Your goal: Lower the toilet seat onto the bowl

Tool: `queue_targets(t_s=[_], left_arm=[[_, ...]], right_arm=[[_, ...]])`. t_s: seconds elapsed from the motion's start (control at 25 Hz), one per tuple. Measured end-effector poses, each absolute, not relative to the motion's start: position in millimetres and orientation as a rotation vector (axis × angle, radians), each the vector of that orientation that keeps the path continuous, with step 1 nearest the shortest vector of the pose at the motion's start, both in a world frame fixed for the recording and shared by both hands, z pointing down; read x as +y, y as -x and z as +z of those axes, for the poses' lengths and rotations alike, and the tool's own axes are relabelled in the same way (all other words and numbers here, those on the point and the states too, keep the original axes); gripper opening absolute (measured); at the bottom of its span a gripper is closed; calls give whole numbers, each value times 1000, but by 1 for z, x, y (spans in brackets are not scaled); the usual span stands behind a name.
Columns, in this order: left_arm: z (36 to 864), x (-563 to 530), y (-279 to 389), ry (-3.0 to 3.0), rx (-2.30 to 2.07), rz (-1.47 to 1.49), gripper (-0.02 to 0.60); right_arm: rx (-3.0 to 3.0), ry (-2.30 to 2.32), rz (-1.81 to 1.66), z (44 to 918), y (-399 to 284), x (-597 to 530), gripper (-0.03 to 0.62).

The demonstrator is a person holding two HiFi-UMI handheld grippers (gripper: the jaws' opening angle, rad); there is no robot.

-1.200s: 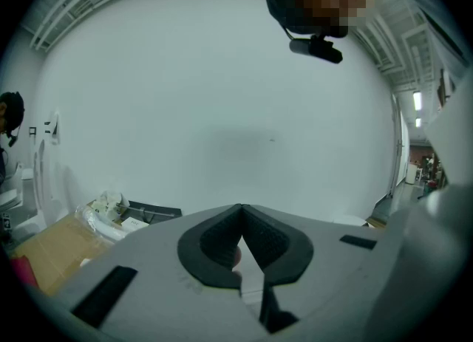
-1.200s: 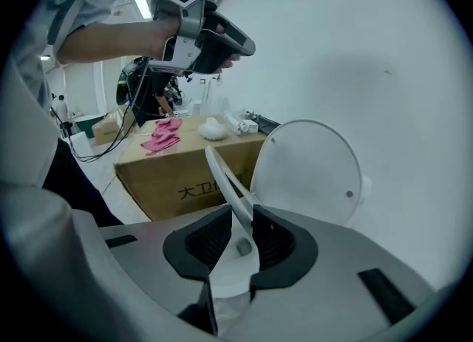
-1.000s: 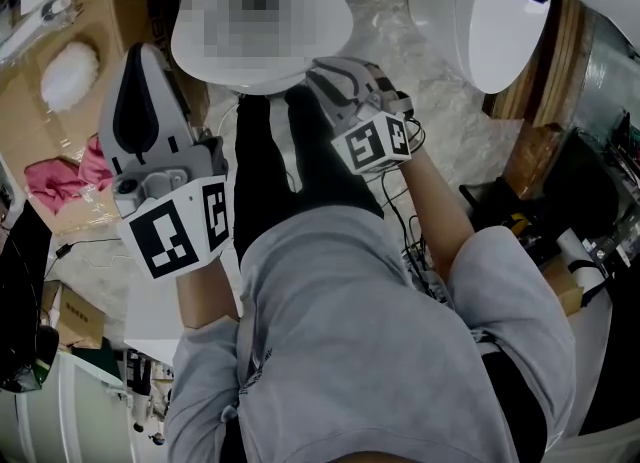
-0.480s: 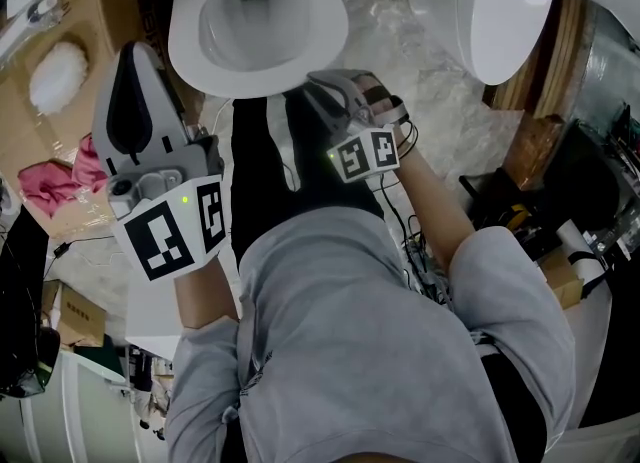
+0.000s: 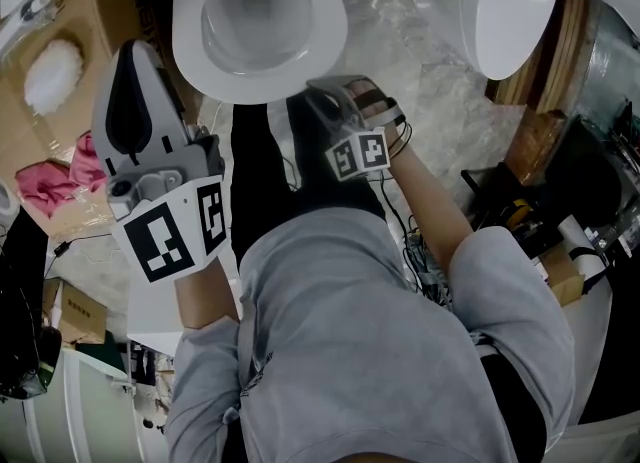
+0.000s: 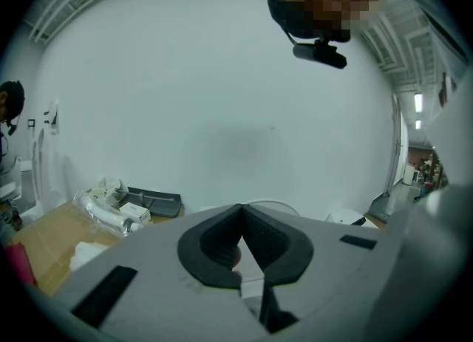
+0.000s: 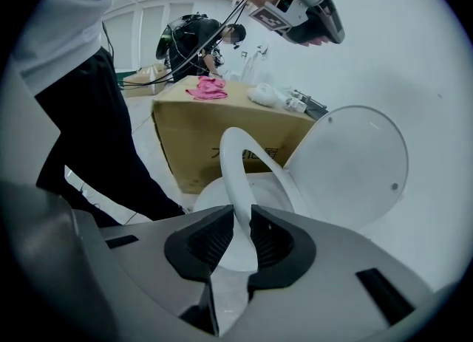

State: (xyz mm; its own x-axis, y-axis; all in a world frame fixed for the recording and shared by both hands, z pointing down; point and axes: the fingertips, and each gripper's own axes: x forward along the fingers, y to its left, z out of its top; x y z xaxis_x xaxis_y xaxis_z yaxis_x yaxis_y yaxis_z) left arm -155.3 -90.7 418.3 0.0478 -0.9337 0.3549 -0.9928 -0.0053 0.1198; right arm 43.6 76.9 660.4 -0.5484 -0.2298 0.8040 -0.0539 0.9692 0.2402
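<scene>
A white toilet (image 5: 330,36) stands at the top of the head view. In the right gripper view its lid (image 7: 347,163) is up and the toilet seat (image 7: 235,163) stands tilted partway above the bowl (image 7: 214,193). My right gripper (image 7: 242,219) is shut on the seat's front rim, which runs between the two pads. From above, my right gripper (image 5: 318,86) sits at the toilet's front right edge. My left gripper (image 5: 145,51) is held up to the left of the toilet, apart from it. In its own view the left gripper (image 6: 242,207) is shut on nothing and faces a blank wall.
A second toilet (image 5: 505,11) with its lid down stands at the upper right. A cardboard box (image 7: 222,134) carrying a pink cloth (image 7: 208,88) and white bags is left of the toilet. The person's dark legs (image 5: 280,171) are in front of the bowl. Cables (image 5: 420,251) lie on the floor at the right.
My right gripper has sunk lower and drifted slightly left; its marker cube looks smaller in the head view. The left gripper has hardly moved.
</scene>
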Motion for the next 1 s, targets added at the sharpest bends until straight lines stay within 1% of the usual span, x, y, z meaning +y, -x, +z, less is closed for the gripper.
queue_targets(t_s=[1.0], left_arm=[[452, -77, 160, -1964, -1916, 281, 0]], right_arm=[[-2030, -56, -189, 751, -53, 130, 63]])
